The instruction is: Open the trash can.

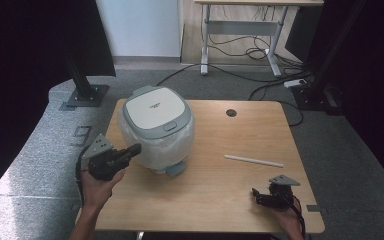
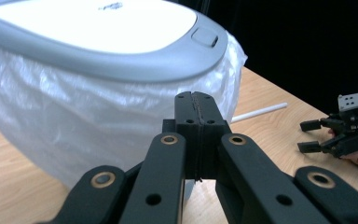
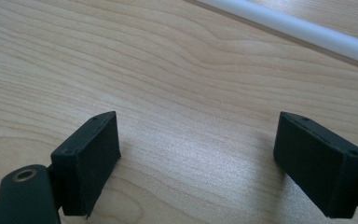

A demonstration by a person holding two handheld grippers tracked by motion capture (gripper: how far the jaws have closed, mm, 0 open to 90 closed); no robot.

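Hovering left gripper [image 1: 134,149] beside bin [image 1: 156,129] edge

2 black tools [image 1: 136,148] with grey triangular plates.

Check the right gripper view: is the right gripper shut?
No: the right gripper has its jaws wide apart over bare table.
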